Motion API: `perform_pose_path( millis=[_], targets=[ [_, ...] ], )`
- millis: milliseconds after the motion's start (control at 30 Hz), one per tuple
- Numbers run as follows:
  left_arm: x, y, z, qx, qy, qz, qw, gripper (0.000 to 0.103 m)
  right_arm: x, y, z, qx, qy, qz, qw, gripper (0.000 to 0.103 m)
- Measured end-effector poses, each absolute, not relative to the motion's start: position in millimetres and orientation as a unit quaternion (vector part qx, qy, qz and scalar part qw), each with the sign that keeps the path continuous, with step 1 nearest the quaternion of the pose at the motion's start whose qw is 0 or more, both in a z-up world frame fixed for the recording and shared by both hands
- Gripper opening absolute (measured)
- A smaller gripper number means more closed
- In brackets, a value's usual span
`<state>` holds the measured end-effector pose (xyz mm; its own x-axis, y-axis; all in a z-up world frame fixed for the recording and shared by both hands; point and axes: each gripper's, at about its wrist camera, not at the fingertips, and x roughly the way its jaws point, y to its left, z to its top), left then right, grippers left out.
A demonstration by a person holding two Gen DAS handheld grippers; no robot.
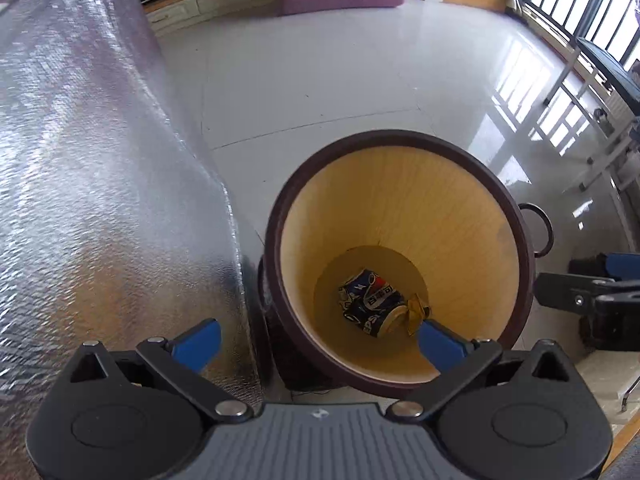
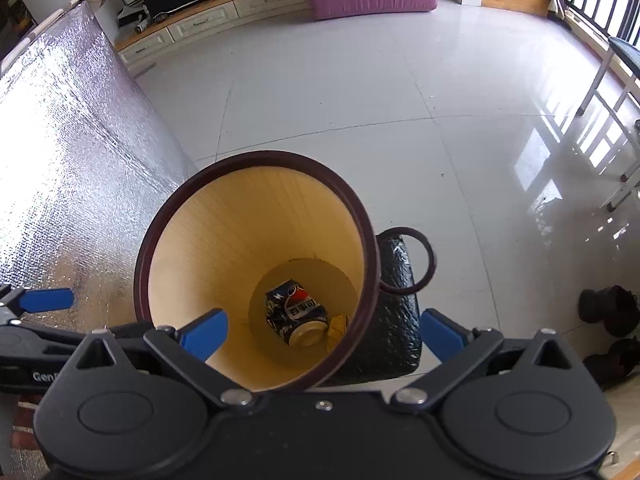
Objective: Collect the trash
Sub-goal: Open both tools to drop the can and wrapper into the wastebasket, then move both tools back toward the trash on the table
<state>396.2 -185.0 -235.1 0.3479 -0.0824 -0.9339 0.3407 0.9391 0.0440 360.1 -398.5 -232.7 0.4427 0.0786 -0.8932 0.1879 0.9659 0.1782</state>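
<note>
A round waste bin [image 1: 400,136] [image 2: 256,156] with a dark brown rim and pale wooden inside stands on the floor below both grippers. At its bottom lie a crushed blue Pepsi can [image 1: 370,302] [image 2: 296,316] and a small yellow crumpled wrapper [image 1: 416,310] [image 2: 338,326]. My left gripper [image 1: 318,340] hovers over the bin's near left edge, open, with nothing between its blue pads [image 1: 198,344]. My right gripper [image 2: 320,334] hangs above the bin's near right edge, also open and holding nothing. Each gripper shows at the edge of the other's view.
A table covered in silver foil [image 1: 100,180] [image 2: 72,168] runs along the left, right beside the bin. A brown ring handle [image 2: 416,260] hangs on the bin's right side. Dark shoes [image 2: 612,316] lie at the right. White tiled floor [image 2: 360,92] stretches ahead to a purple cushion.
</note>
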Motion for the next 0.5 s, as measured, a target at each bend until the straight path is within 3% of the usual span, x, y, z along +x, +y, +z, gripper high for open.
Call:
perform_pose_path(
  millis=[500],
  targets=[
    [356, -154, -164, 0.084, 0.513, -0.118, 0.846, 0.103, 307, -404, -174, 0.111, 0.490, -0.046, 0.864, 0.103]
  ],
)
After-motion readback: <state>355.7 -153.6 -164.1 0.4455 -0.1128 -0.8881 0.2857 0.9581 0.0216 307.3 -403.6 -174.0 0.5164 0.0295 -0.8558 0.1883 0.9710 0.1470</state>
